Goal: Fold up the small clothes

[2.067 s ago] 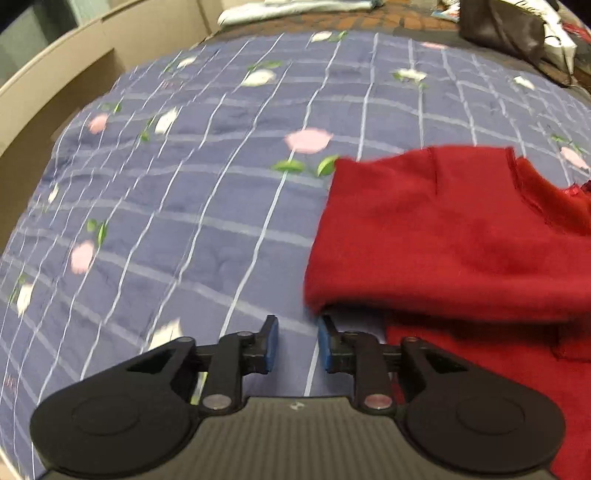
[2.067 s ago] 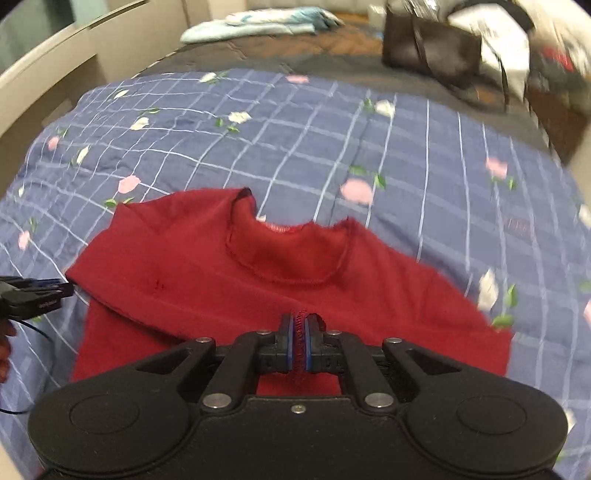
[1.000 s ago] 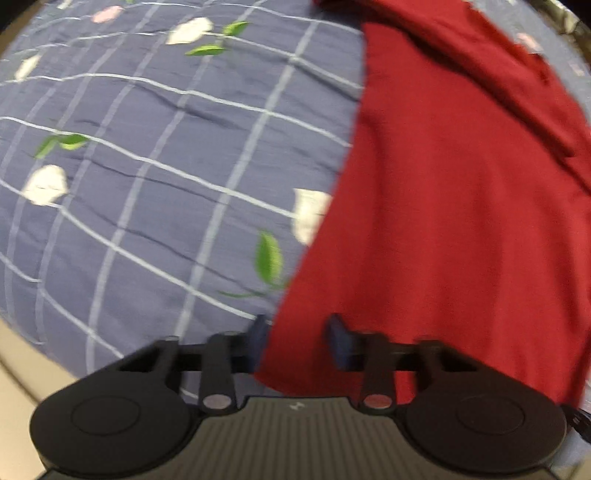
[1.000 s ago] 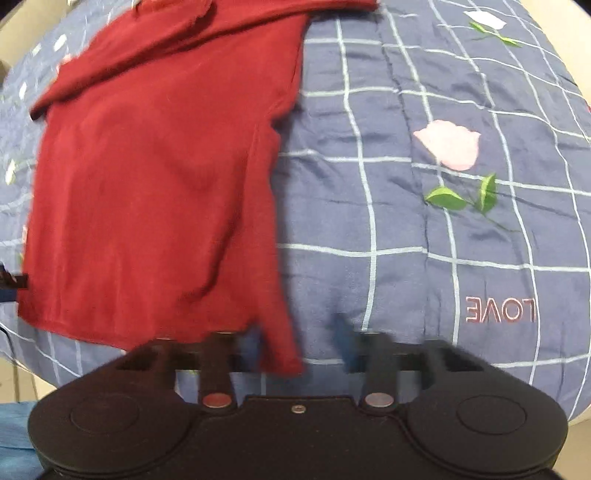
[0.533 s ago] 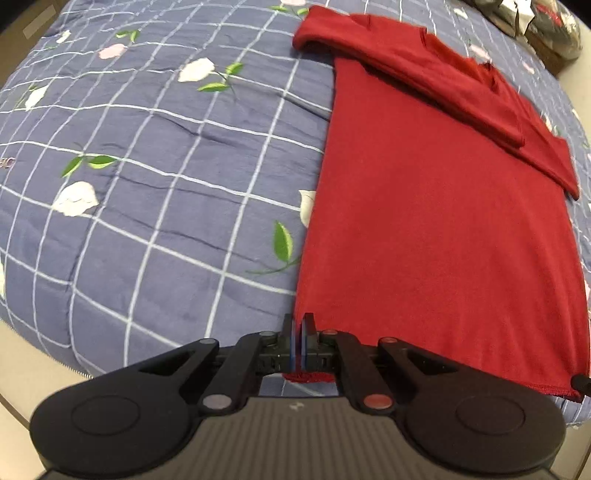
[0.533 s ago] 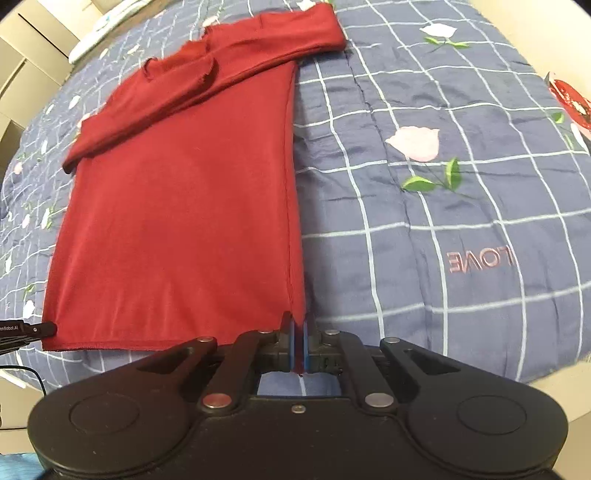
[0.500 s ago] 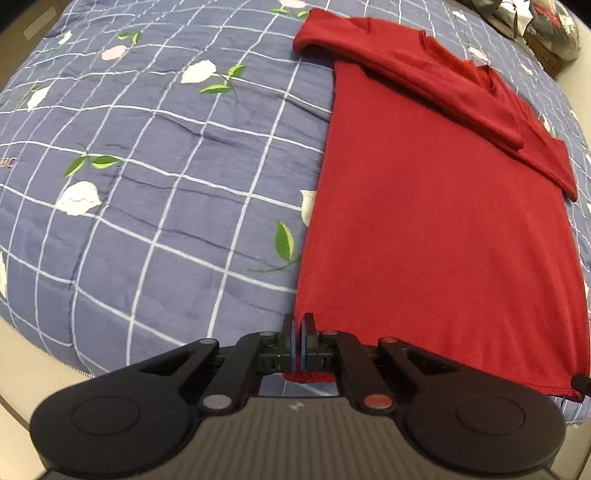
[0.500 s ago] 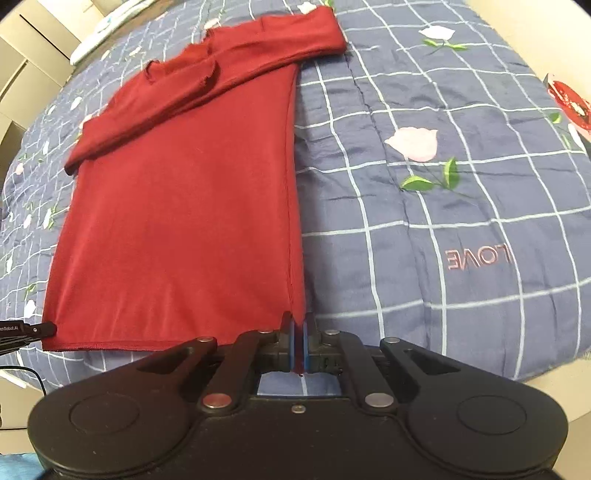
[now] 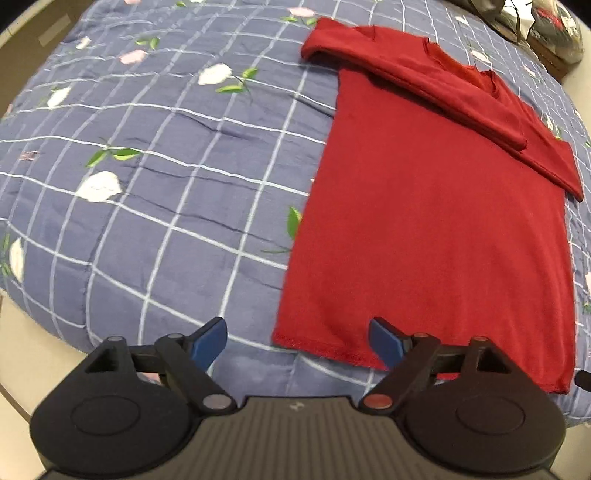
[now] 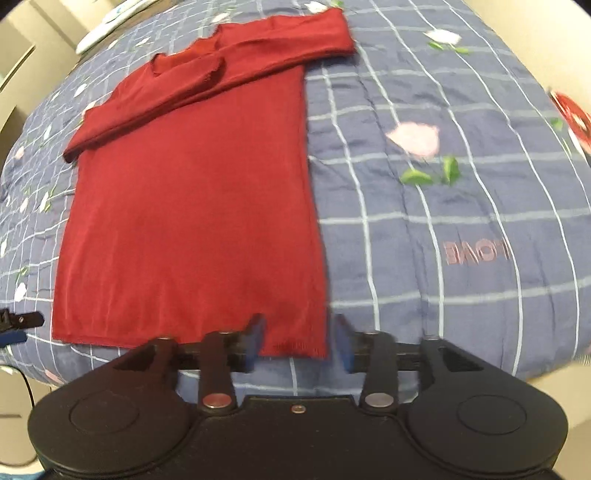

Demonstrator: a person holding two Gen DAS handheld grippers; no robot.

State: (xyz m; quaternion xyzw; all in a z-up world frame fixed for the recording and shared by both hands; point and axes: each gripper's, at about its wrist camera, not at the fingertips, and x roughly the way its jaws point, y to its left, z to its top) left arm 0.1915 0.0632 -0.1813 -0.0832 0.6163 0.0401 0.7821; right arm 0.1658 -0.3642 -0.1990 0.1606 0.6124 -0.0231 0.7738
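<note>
Blue-grey quilted bedspread (image 9: 155, 192) with a white grid pattern, printed with pink and white roses and green leaves, covers the bed; faint creases run across it. Pink "LOVE" lettering (image 10: 476, 252) on the spread, seen upside down in the right wrist view. Red printed patch (image 10: 570, 114) near the spread's right edge, blurred. Pale folded cloth (image 10: 110, 20) at the far end of the bed. Dark bag-like items (image 9: 535, 26) heaped at the far right corner, indistinct. Beige cabinet panels (image 10: 16, 62) along the left.
</note>
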